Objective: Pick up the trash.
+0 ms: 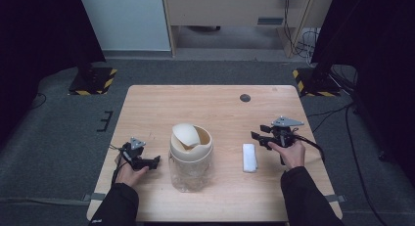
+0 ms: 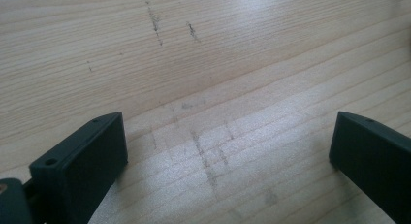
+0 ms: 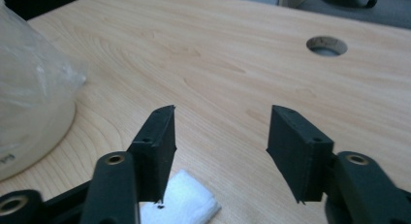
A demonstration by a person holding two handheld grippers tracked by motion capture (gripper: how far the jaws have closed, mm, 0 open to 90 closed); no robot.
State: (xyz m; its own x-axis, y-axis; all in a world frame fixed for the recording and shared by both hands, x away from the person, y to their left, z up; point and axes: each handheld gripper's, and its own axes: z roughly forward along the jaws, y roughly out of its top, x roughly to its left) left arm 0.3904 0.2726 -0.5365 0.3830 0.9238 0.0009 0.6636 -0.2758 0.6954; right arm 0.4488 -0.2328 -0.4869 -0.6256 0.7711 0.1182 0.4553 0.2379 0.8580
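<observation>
Right gripper (image 1: 258, 138) fingers parted, empty, above the white pad (image 1: 249, 157) at the jar's (image 1: 191, 160) three o'clock. Left gripper (image 1: 155, 161) fingers released on the counter (image 1: 220, 108).

A lab-like recording room; around the bare wooden table (image 1: 215, 108) lie grey carpet (image 1: 58, 138), hazard-striped stand bases (image 1: 92, 81) at its far corners, and trailing cables (image 1: 342, 113) beside it.
</observation>
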